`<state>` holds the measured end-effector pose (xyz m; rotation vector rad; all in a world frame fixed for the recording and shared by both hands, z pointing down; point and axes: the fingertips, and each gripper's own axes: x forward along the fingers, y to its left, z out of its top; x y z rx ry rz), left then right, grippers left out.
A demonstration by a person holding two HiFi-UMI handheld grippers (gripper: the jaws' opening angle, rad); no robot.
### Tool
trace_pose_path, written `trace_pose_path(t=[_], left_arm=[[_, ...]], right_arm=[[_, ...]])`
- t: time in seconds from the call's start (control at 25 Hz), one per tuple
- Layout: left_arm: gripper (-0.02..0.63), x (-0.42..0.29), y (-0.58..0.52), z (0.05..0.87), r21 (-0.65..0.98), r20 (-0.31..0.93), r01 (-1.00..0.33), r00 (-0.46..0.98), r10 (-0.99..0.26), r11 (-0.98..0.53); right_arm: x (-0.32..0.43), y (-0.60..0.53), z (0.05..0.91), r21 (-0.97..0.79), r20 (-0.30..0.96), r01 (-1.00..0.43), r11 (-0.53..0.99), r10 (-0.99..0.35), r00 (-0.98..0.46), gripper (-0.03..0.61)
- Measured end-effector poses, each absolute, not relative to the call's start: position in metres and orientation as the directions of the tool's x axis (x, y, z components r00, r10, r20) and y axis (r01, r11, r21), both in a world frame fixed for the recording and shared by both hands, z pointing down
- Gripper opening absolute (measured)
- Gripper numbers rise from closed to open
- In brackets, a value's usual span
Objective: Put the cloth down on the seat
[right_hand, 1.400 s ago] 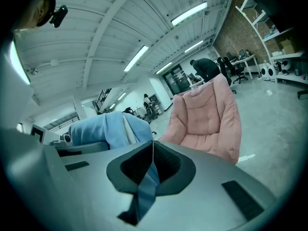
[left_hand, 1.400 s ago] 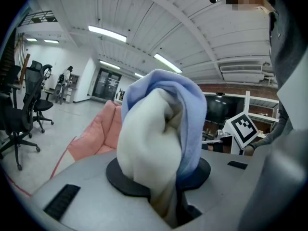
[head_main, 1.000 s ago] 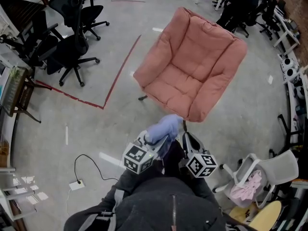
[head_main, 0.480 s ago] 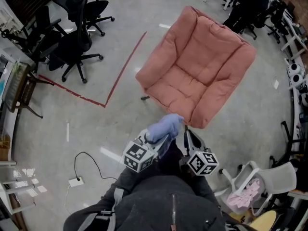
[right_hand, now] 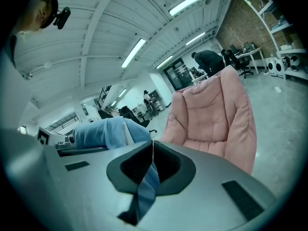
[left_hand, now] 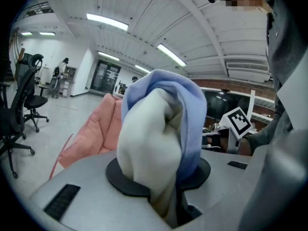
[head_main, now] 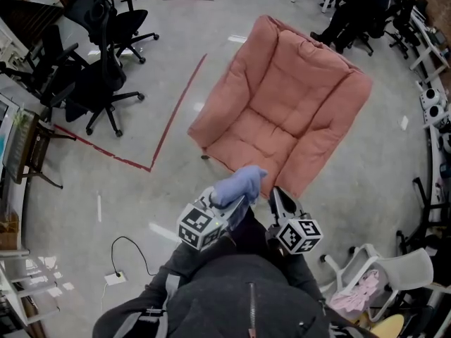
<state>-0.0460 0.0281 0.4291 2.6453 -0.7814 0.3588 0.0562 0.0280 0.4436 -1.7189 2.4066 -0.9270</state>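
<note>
A light blue and white cloth (head_main: 238, 185) is bunched up in front of the person, just short of the pink armchair's (head_main: 289, 97) front edge. My left gripper (head_main: 236, 203) is shut on the bundle; in the left gripper view the cloth (left_hand: 159, 138) bulges out between the jaws and hides most of what lies ahead. My right gripper (head_main: 276, 197) is beside it, shut on a thin blue strip of the cloth (right_hand: 147, 186). The seat cushion (head_main: 246, 143) is bare. The armchair (right_hand: 214, 112) stands just ahead in the right gripper view.
Black office chairs (head_main: 99, 69) stand at the left behind a red tape line (head_main: 176, 104) on the concrete floor. A cable and socket (head_main: 116, 277) lie at lower left. A white chair with pink fabric (head_main: 373, 277) is at lower right. A person (head_main: 352, 5) is behind the armchair.
Both grippers, still holding the cloth, have moved closer to the armchair's front edge. The grip on the cloth looks the same.
</note>
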Motion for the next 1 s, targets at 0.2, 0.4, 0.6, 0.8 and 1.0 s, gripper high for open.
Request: trace_pose_path(t=[0.2,0.4,0.6,0.8,1.0], left_arm=[[0.115,-0.030,-0.011,0.430,0.265,0.346,-0.560,0.815,-0.465,-0.785],[0.115,-0.013,-0.048,0.429,0.261,0.352,-0.544,0.823,-0.446,-0.797],[0.115,0.001,-0.081,0.436,0.257,0.365,-0.535,0.825,-0.432,-0.805],[0.115,0.018,-0.113,0.439,0.247,0.376,-0.525,0.826,-0.419,-0.814],[0.115,0.033,-0.134,0.442,0.241,0.370,-0.511,0.834,-0.408,-0.825]], right_arm=[[0.072,-0.013,0.441,-0.496,0.294,-0.846,0.196,-0.879,-0.376,0.012],[0.086,-0.053,0.440,-0.499,0.288,-0.845,0.193,-0.883,-0.371,0.012],[0.105,-0.088,0.448,-0.513,0.283,-0.842,0.168,-0.893,-0.350,0.012],[0.126,-0.115,0.453,-0.524,0.282,-0.840,0.139,-0.902,-0.326,0.012],[0.139,-0.131,0.460,-0.521,0.297,-0.843,0.135,-0.897,-0.328,0.012]])
